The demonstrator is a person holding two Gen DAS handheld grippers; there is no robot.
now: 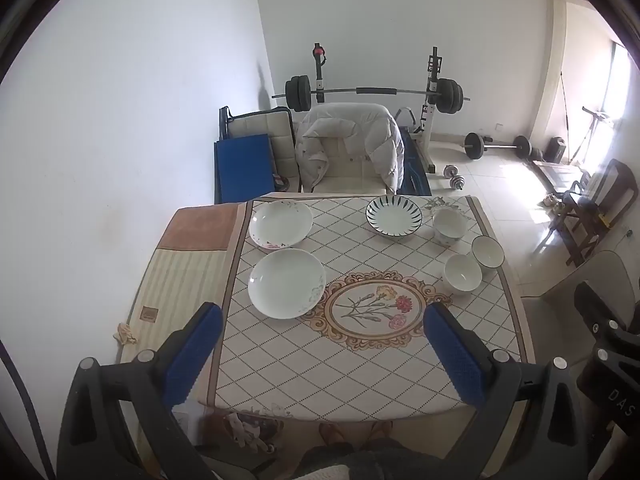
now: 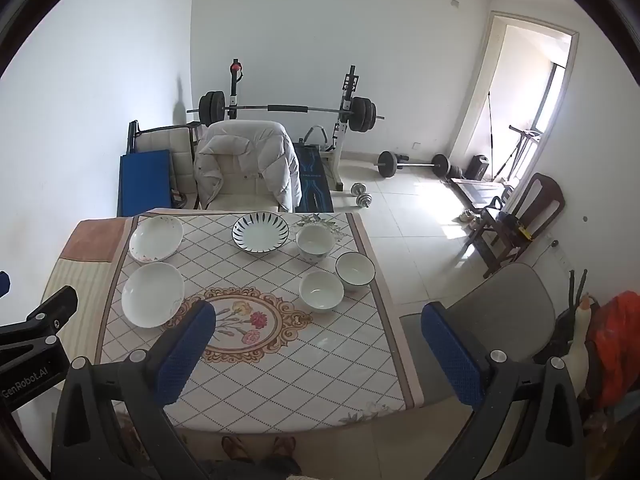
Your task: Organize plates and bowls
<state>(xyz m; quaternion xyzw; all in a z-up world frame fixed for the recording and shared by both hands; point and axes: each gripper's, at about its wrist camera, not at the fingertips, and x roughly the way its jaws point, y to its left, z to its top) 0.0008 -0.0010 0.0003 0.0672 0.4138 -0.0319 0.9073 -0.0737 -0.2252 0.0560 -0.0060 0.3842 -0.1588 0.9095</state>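
Left wrist view: our left gripper (image 1: 322, 344) and right gripper (image 2: 318, 344) hang spread, empty, above the desk (image 1: 360, 380). Plates (image 1: 286, 289) sit left, bowls (image 1: 462, 274) right, unstacked. Glazed rims could slip from our pads and chip.

A table covered by a cream diamond-patterned tablecloth (image 1: 352, 364) with a floral medallion carries three plates and three bowls, all apart. At its left edge lie two white shallow plates (image 1: 286, 288) (image 1: 281, 224); a blue-striped white plate (image 1: 394, 215) sits at the far edge. Three small white bowls (image 1: 463, 274) (image 1: 487, 251) (image 1: 449, 225) cluster on the right.
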